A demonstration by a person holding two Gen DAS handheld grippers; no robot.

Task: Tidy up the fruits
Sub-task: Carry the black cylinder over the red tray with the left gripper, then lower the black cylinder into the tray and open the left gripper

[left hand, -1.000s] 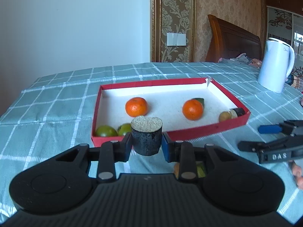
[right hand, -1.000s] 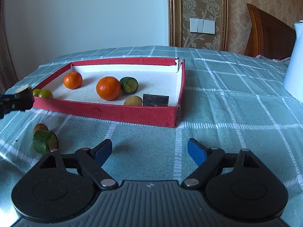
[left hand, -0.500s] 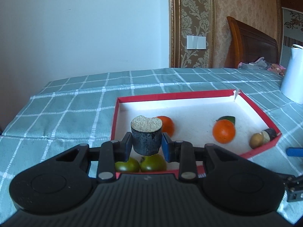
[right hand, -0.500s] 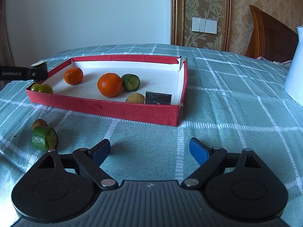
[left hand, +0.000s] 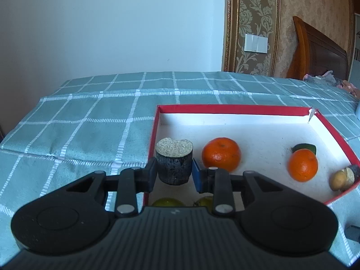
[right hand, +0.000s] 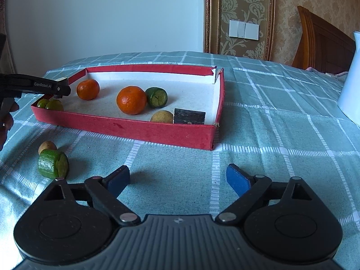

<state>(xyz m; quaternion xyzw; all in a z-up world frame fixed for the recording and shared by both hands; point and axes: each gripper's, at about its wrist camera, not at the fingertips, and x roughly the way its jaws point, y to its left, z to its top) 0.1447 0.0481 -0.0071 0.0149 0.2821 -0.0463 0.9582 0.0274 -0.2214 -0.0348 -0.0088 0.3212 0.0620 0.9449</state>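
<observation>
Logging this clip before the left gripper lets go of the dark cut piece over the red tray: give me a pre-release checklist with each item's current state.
1. Dark cut piece held between the left gripper fingers: ok, gripped on both sides.
2. Piece is past the red tray wall: ok, it hangs just inside the near-left corner.
3. Landing spot free: cannot tell; two green fruits lie close below, partly hidden by the gripper body.
4. Nearest orange out of the way: ok, it sits to the right of the piece.
5. Right gripper clear of the drop: ok, open over the tablecloth, outside the tray.
6. Fruit remaining outside: not ok, a green cut piece and a small tan fruit lie on the cloth.
</observation>
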